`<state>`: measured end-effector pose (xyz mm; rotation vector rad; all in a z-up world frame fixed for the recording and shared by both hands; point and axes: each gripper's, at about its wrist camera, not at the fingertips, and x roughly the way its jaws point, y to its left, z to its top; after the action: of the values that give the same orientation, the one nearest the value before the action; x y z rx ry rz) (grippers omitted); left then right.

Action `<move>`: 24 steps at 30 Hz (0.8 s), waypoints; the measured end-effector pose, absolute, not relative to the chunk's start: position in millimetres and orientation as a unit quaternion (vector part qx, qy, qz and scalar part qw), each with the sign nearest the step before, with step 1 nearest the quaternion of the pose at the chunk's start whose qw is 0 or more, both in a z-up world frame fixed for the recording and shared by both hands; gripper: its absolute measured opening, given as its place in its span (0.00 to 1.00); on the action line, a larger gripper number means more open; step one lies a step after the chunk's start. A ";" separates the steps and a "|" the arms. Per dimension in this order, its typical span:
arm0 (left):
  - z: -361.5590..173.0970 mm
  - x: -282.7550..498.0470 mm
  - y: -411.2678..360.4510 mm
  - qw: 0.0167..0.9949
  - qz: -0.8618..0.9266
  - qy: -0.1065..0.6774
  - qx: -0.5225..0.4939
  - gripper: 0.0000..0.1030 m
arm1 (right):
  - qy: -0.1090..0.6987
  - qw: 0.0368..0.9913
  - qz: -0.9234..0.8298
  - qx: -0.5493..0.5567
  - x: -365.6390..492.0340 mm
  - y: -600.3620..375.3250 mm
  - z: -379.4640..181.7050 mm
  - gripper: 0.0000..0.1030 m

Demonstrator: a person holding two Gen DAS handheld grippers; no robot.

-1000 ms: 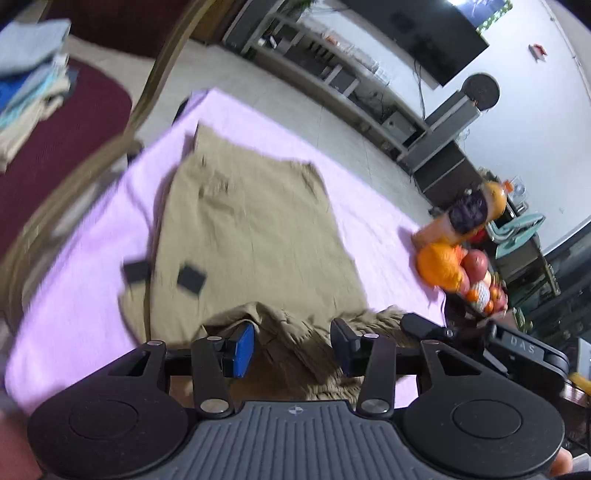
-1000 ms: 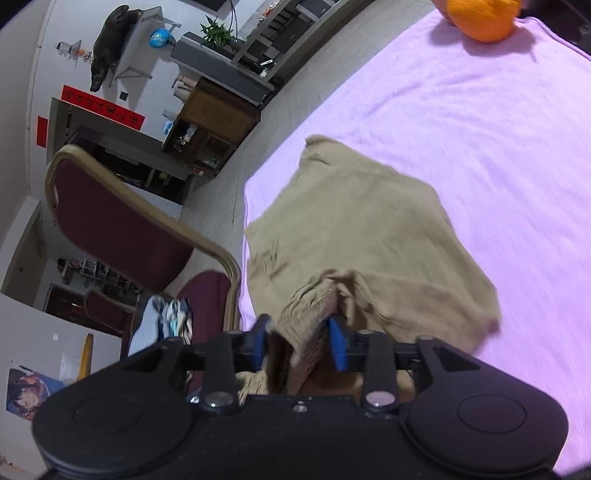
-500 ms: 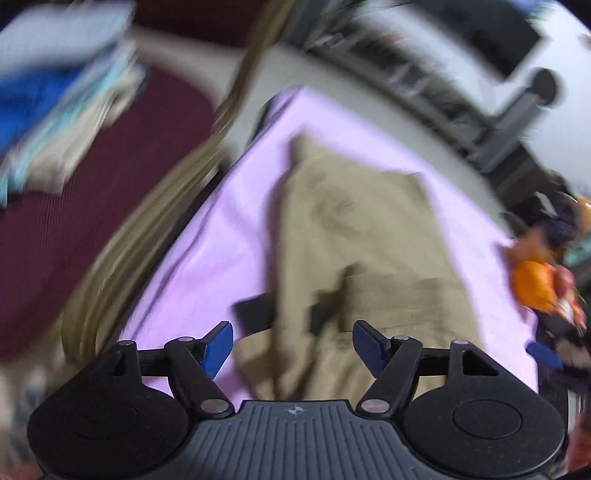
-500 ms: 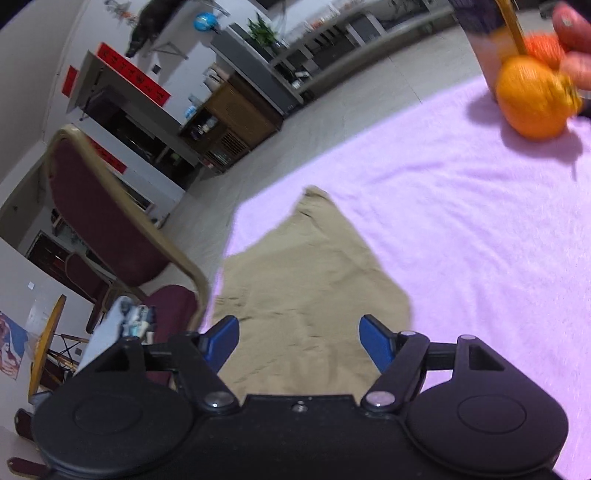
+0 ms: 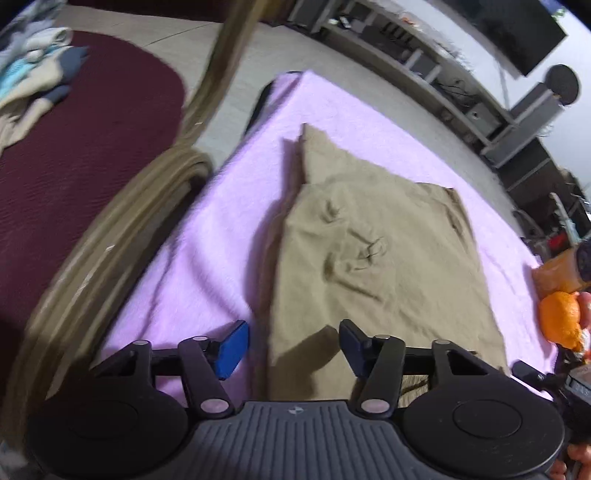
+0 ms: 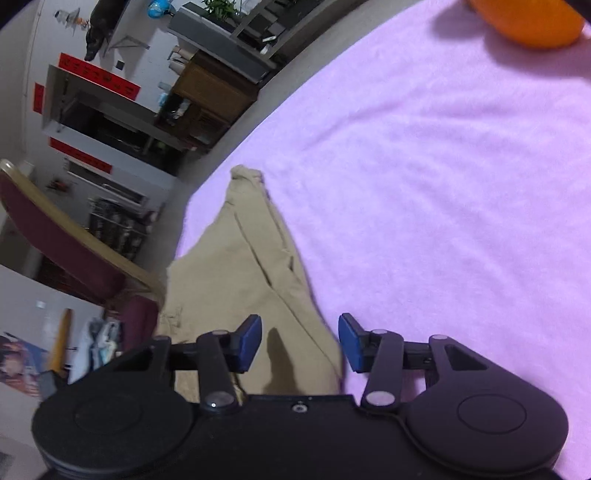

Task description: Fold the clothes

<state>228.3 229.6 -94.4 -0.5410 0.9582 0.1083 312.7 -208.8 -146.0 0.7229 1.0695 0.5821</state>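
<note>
A khaki garment (image 5: 373,254) lies folded over on the pink cloth (image 5: 207,251) that covers the table. My left gripper (image 5: 293,345) hangs open above the garment's near left edge, nothing between its blue pads. In the right wrist view the same khaki garment (image 6: 243,273) stretches away toward the table's far corner. My right gripper (image 6: 300,341) is open over the garment's near right edge, empty, its shadow falling on the fabric.
A maroon chair (image 5: 85,155) with a tan frame stands left of the table, holding a pile of folded clothes (image 5: 33,74). Oranges (image 5: 559,319) and a juice bottle (image 5: 557,271) sit at the table's right side; an orange (image 6: 528,18) shows far ahead. Shelves line the walls.
Both grippers held bunched khaki fabric a second ago, then let it go and opened. The garment now lies flat and folded, and both grippers have drawn back over its near edge.
</note>
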 end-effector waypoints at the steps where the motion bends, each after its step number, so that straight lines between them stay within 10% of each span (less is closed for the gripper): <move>1: -94.2 230.6 227.2 0.856 0.046 0.452 -0.246 0.51 | 0.491 0.753 0.281 0.337 315.9 -206.4 -149.2 0.39; 3: -93.0 234.8 221.2 0.867 0.037 0.445 -0.219 0.47 | 0.486 0.750 0.296 0.336 319.2 -199.8 -153.5 0.39; 6: -89.1 237.0 209.6 0.881 0.040 0.435 -0.183 0.14 | 0.470 0.756 0.292 0.349 317.8 -195.1 -155.9 0.37; 9: -83.7 236.8 197.3 0.892 0.054 0.423 -0.150 0.04 | 0.464 0.782 0.264 0.320 313.5 -186.3 -151.8 0.08; 17: -47.8 231.4 133.7 0.945 -0.009 0.326 -0.027 0.04 | 0.382 0.877 0.198 0.216 254.4 -192.0 -77.1 0.04; 20: -59.1 246.6 130.5 0.931 -0.003 0.363 -0.043 0.24 | 0.352 0.901 0.176 0.181 233.1 -200.2 -52.1 0.04; 24: -78.0 255.7 150.8 0.899 0.046 0.428 -0.083 0.35 | 0.431 0.869 0.147 0.196 252.6 -213.4 -82.4 0.31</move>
<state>255.7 150.8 -78.0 -0.1721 0.8853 0.0945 252.6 -213.4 -82.4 0.4111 0.9008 0.3068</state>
